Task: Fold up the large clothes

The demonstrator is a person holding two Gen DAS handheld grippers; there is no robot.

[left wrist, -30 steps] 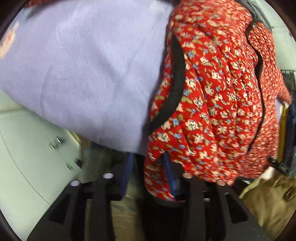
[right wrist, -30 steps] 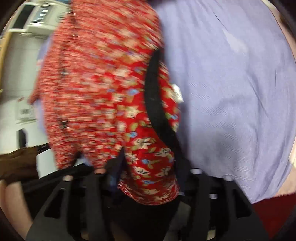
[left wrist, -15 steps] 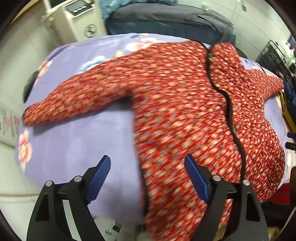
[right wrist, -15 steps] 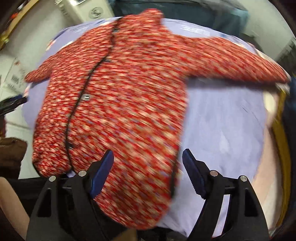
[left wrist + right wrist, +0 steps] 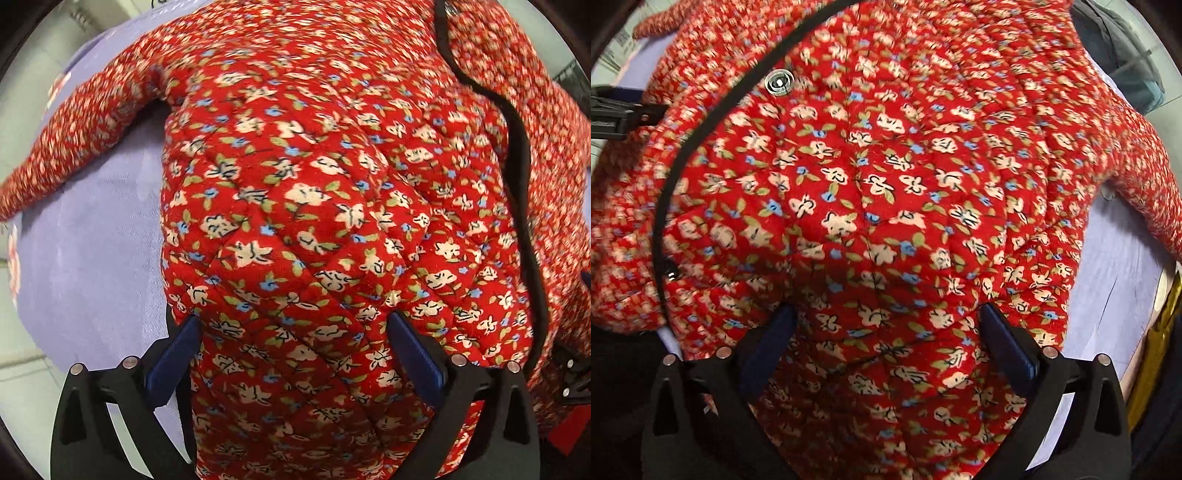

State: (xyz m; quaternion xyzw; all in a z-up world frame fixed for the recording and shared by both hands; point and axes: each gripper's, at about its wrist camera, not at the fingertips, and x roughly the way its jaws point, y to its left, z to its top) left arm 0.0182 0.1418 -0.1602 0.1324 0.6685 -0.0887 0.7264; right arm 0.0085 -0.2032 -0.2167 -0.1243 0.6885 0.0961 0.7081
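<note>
A red quilted floral jacket [image 5: 332, 206] with black trim lies spread front-up on a lilac bedsheet [image 5: 85, 258]. One sleeve stretches out left in the left wrist view, the other right in the right wrist view [image 5: 1137, 177]. My left gripper [image 5: 291, 343] is open, its blue pads straddling the jacket's lower left side close above the fabric. My right gripper [image 5: 882, 336] is open too, straddling the lower right side of the jacket [image 5: 886, 206]. A snap button [image 5: 778, 82] sits by the black front edge.
The lilac sheet shows in the right wrist view [image 5: 1115, 295] under the right sleeve. A dark bag or bedding [image 5: 1123, 66] lies beyond the jacket. The other gripper's black body [image 5: 617, 114] shows at the left edge. Pale floor [image 5: 22, 387] lies beside the bed.
Both grippers were shut on the jacket hem a second ago, then opened and let it go. They have since come down close over the spread jacket.
</note>
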